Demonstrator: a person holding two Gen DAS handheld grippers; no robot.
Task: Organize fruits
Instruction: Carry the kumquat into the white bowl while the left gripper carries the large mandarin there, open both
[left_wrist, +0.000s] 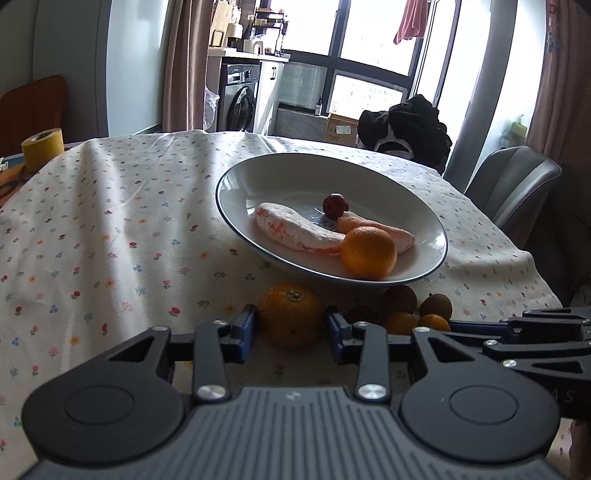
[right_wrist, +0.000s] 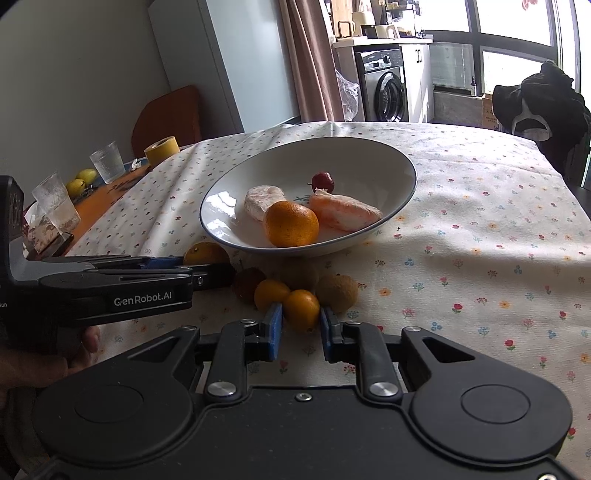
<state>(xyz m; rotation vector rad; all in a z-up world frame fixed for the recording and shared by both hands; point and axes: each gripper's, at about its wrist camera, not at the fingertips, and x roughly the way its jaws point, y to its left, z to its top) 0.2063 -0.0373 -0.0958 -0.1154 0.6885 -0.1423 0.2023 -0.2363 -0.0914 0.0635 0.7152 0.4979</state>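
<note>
A white plate holds an orange, two peeled citrus segments and a small red fruit. In front of the plate, a tangerine lies on the cloth. My left gripper is around it, blue pads touching both its sides. To the right lie two kumquats, two brown longans and a dark red fruit. My right gripper is shut on the nearer kumquat, which rests on the cloth. The other kumquat touches it on the left.
A flowered tablecloth covers the table. At the far left stand a yellow tape roll, two glasses and yellow-green fruit. A grey chair and a chair draped with dark clothes stand beyond the table.
</note>
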